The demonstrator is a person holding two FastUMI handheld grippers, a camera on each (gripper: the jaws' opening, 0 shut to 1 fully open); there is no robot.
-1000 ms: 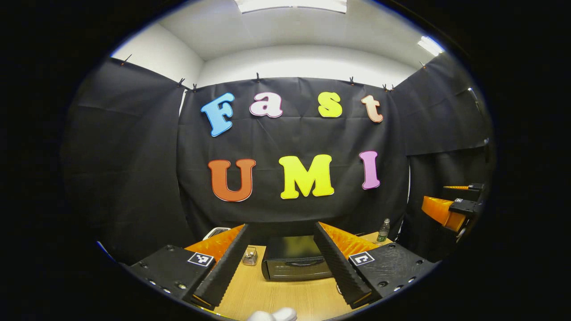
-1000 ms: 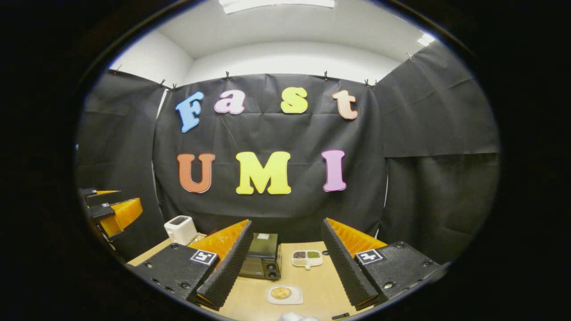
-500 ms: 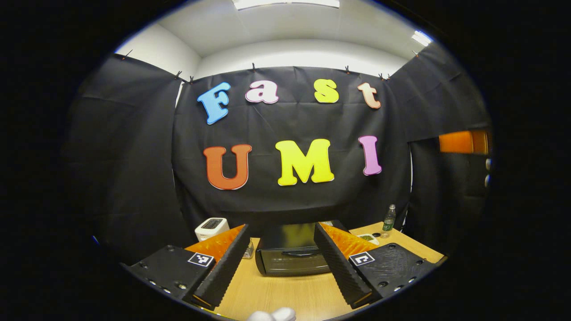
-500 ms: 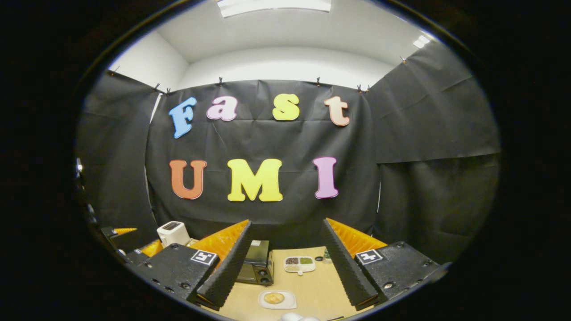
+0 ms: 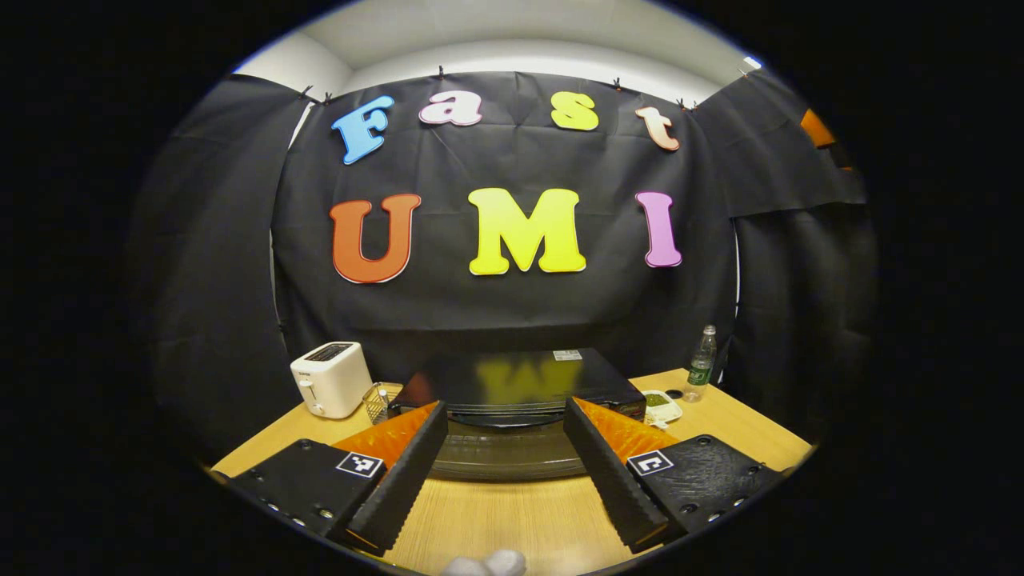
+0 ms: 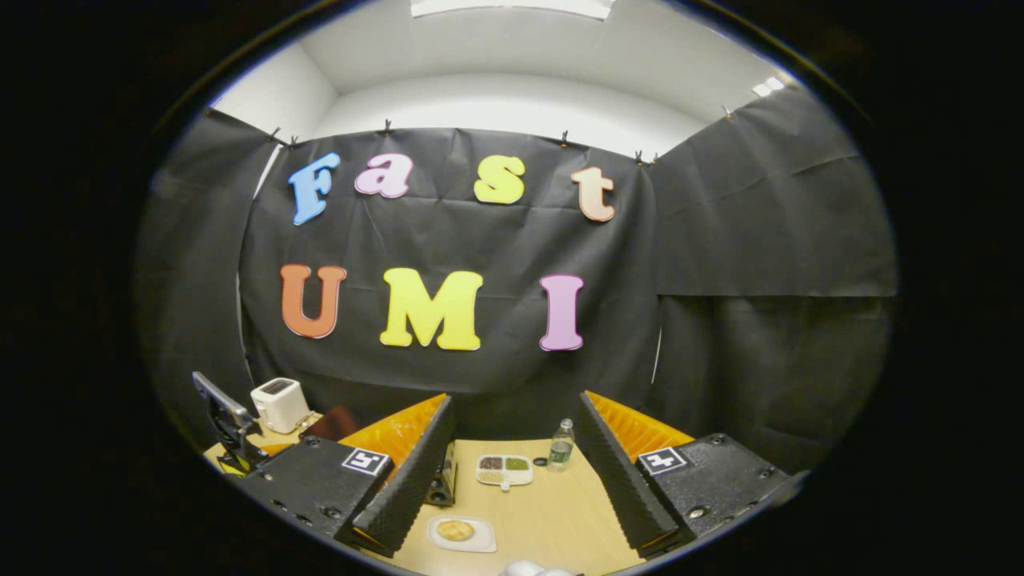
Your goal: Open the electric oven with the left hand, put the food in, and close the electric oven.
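Black glossy electric oven (image 5: 520,384) door not opened yet
Left gripper (image 5: 502,460) spread wide, empty: hook the handle squarely, pull down slowly so nothing slides.

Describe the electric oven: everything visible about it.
The electric oven is a low, dark, boxy appliance with a glossy top that mirrors the wall. Its front has a glass door with a curved handle bar; the door looks closed. It stands on the wooden table, between the white toaster and the compartment dish. The left gripper is open before the door, apparently not touching it.
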